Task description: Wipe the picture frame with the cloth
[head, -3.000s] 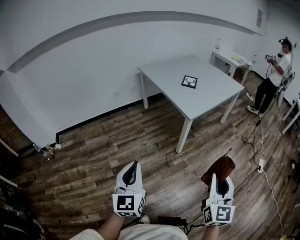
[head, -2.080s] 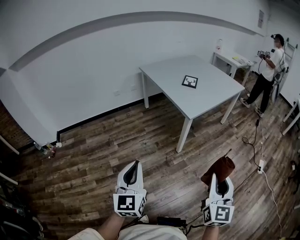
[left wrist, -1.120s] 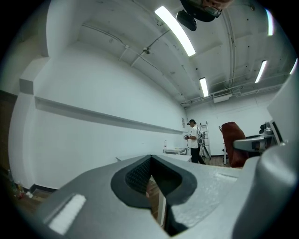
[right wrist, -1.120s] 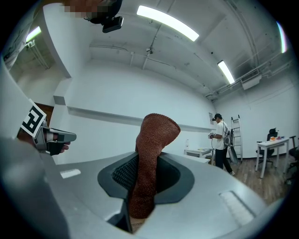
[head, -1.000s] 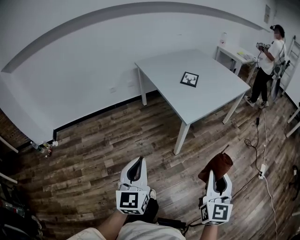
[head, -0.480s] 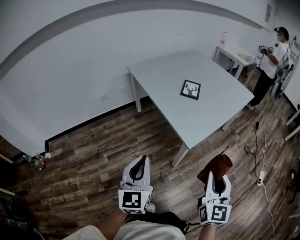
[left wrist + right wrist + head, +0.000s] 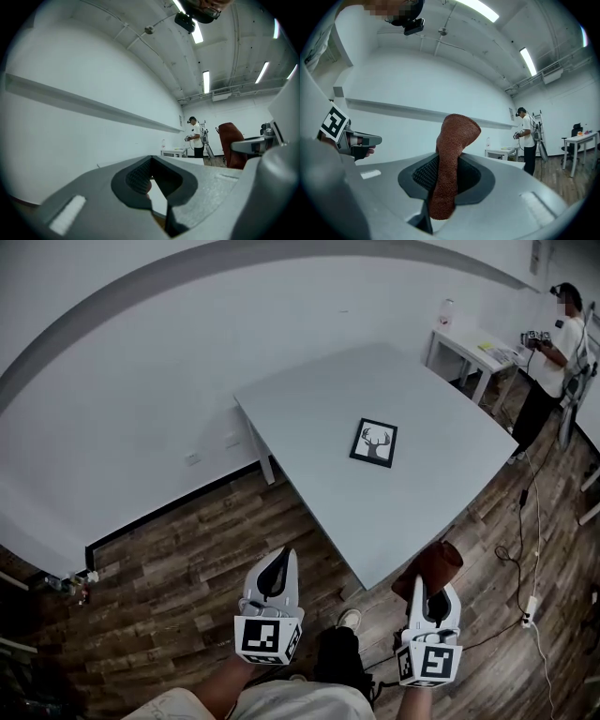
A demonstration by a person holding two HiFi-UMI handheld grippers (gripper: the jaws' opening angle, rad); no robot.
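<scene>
A small black picture frame [image 7: 374,442] with a deer print lies flat near the middle of the white table [image 7: 309,418]. My right gripper [image 7: 432,591] hovers off the table's near corner, shut on a reddish-brown cloth [image 7: 433,565] that sticks up from its jaws; the cloth [image 7: 451,157] stands upright in the right gripper view. My left gripper [image 7: 275,573] is shut with nothing in it, over the wooden floor to the left of the table corner. The frame itself does not show in either gripper view.
A person [image 7: 551,343] stands at the far right beside a second small white table [image 7: 476,345]. A white wall [image 7: 141,399] runs behind the table. Cables and a power strip [image 7: 530,601] lie on the wooden floor at the right. My shoe [image 7: 349,620] shows below.
The view has closed in on the table: it and the frame now sit larger and nearer. Both grippers keep their pose, the right still holding the cloth.
</scene>
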